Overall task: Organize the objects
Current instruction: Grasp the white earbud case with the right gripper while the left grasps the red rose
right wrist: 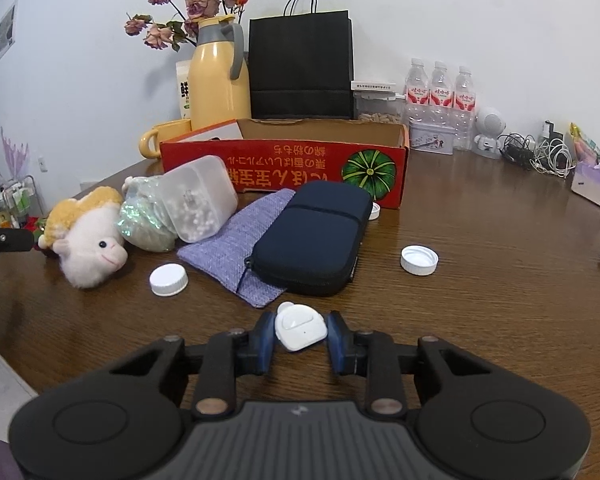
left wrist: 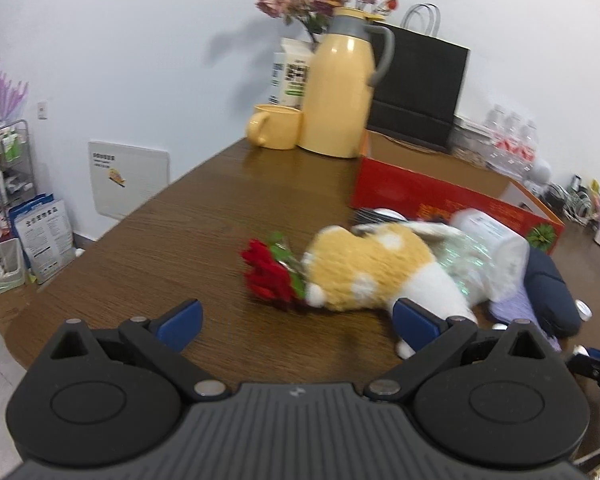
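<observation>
The step in hand looks like the pick-up of one loose item: the right gripper (right wrist: 301,334) has its blue fingers (right wrist: 265,338) pressed against both sides of a small white rounded plastic gadget (right wrist: 300,327), which sits low over the brown wood-grain surface (right wrist: 480,216), just in front of a woven lilac pouch (right wrist: 236,248) and a navy zip case (right wrist: 314,242). The grip appears snug, though whether the gadget has left the surface cannot be told. The next move, as I judge it, calls for a lift and a carry over the case to the open red cardboard box with a green pumpkin print (right wrist: 284,168), which stands behind the clutter and seems the natural place to gather things; the box wall must be cleared without clipping the case. The left gripper (left wrist: 296,324) hangs with its fingers (left wrist: 180,320) wide apart and nothing between them, aimed toward a yellow-and-white plush sheep (left wrist: 372,272) lying on its side next to a red artificial rose (left wrist: 270,272); the sheep is close ahead of the right-hand finger, apparently not touched. Two white screw caps (right wrist: 169,279) lie loose nearby, still to be sorted.
</observation>
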Motion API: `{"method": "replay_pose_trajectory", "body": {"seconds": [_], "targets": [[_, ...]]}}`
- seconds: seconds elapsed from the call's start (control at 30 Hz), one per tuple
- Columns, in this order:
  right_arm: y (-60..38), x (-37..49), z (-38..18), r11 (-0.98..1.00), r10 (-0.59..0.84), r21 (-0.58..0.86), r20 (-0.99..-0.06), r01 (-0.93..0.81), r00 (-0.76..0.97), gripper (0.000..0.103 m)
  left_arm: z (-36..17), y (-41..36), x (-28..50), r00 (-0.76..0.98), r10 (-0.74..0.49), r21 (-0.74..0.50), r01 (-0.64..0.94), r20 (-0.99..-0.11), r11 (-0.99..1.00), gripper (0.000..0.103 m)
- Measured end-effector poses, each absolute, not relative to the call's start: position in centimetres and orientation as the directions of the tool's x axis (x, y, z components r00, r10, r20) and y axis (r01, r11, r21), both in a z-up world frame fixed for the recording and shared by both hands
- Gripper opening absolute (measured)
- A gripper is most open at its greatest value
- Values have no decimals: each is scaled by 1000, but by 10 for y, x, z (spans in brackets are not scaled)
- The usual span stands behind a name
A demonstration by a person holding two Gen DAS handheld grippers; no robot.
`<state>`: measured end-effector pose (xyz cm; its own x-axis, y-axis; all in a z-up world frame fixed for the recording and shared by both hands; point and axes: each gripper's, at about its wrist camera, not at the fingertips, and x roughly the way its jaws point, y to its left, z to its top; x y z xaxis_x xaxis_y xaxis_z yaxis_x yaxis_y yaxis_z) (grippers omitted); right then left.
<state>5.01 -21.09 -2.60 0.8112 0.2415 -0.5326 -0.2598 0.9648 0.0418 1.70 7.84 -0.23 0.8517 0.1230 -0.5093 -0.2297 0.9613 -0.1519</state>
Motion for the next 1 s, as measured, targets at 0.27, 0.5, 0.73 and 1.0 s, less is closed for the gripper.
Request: {"method": "replay_pose_trajectory", "body": {"seconds": [0.27,0.5,0.73,1.0], "targets": [[-207,55,-20,962,256,50,-512,-269,820,27,5,112,33,859,167,-211,-300,-483,930,99],[-202,60,-13,962,257,43,-490,-271,833,27,-6,133,63,819,126,-296,-340,-561,893,78],[-199,63,-12,960,262,41,-485,-277,834,27,-16,141,68,824,21,-421,-311,-566,852,36],[-199,62,-10,958,269,44,-476,-283,838,27,-3,142,60,847,77,-399,-325,-525,857,35]]}}
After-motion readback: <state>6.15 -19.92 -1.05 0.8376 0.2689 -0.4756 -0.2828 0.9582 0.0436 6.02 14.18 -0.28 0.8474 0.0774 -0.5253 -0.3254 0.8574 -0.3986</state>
